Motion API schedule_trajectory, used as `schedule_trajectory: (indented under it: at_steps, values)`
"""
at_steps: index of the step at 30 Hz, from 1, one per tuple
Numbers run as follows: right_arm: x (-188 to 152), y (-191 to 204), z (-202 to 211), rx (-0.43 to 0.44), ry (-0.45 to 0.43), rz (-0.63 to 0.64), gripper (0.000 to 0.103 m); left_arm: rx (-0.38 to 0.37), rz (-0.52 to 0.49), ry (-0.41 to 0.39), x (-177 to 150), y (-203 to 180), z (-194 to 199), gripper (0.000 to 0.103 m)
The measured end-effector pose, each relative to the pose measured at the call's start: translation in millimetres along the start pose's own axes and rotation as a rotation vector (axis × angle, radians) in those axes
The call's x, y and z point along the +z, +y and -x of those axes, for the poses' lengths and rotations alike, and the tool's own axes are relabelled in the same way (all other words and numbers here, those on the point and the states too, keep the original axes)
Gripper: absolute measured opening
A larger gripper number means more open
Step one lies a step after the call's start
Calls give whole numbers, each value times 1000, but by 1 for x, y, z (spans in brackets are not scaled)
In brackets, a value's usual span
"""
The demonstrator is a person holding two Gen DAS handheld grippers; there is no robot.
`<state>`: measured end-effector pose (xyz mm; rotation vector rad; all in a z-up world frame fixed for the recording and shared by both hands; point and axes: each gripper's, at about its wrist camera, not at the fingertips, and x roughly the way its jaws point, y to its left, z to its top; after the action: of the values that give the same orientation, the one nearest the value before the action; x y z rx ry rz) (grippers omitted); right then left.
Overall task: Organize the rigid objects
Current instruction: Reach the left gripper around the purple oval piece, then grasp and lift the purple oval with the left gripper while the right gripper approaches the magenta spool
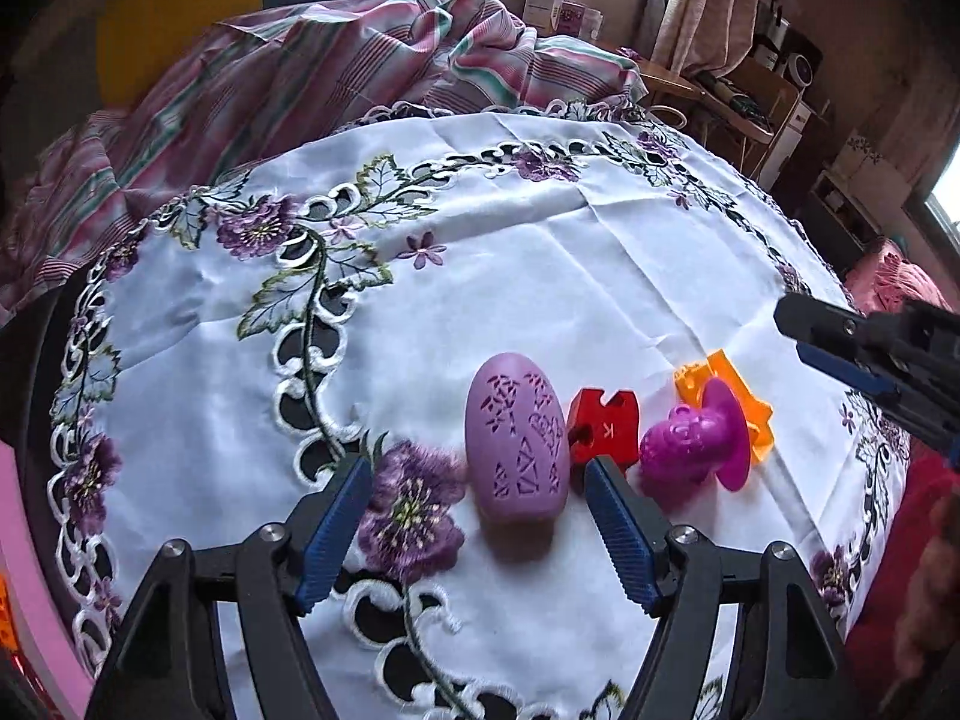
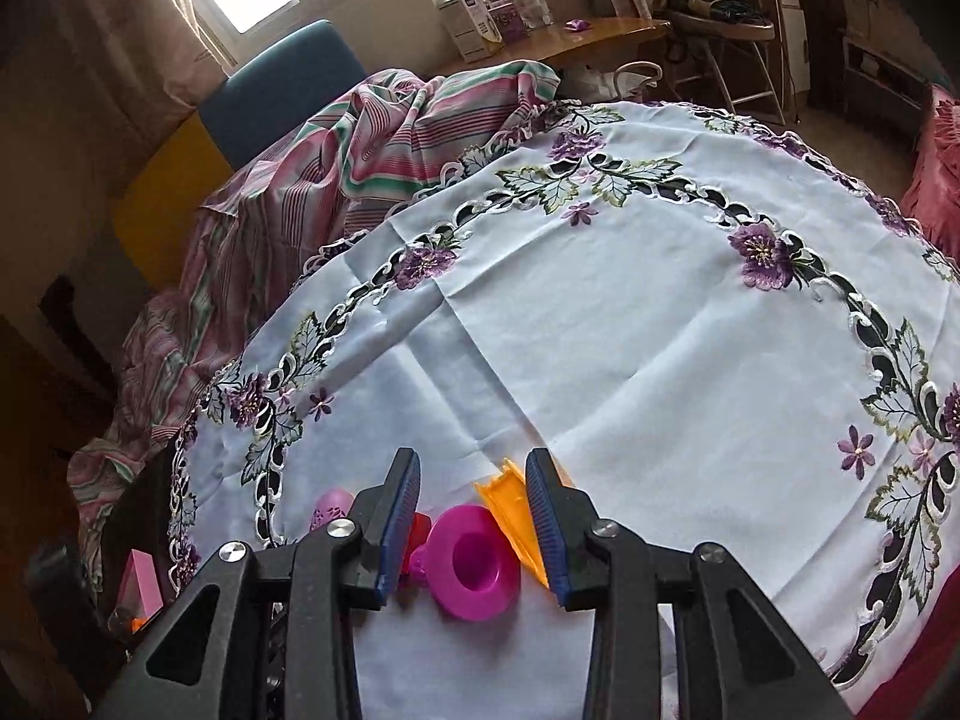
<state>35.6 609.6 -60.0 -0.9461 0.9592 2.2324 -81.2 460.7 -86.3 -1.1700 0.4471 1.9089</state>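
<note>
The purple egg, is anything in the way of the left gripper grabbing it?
Nothing visible is. The left gripper is open with the purple egg right between its fingers. The red block sits close beside the egg, by the right finger, so that side is tight.

The right hand-held gripper (image 2: 474,531) is seen with its jaws parted over a bench covered by a white embroidered tablecloth (image 2: 630,330). Between the blue pads (image 2: 399,516) a magenta mould (image 2: 474,564) is framed, its round flange turned toward the camera. An orange cutter (image 2: 510,510) lies just beside it to the right, and a red piece (image 2: 418,531) and a lilac egg (image 2: 330,507) are partly hidden on the left. A striped cloth (image 2: 360,138) is heaped beyond the far edge.
</note>
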Motion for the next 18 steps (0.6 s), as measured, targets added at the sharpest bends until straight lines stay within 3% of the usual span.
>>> schedule_trajectory:
  at_steps: [6,8,9,10,12,18]
  values:
    - [0,1,-2,4,5,4,37,23,-6,49,20,-6,-31,74]
    - [0,0,-2,2,7,-3,37,-3,0,60,20,-3,-38,73]
    - [1,-2,-2,1,6,-10,37,-29,14,57,19,1,-38,61]
    - [1,-4,-2,1,4,-19,37,-59,31,61,18,5,-37,41]
    - [2,-8,-2,7,4,-38,37,-27,44,62,13,11,-32,39]
    - [2,-11,-7,19,30,-51,37,-32,-1,32,-33,20,-1,39]
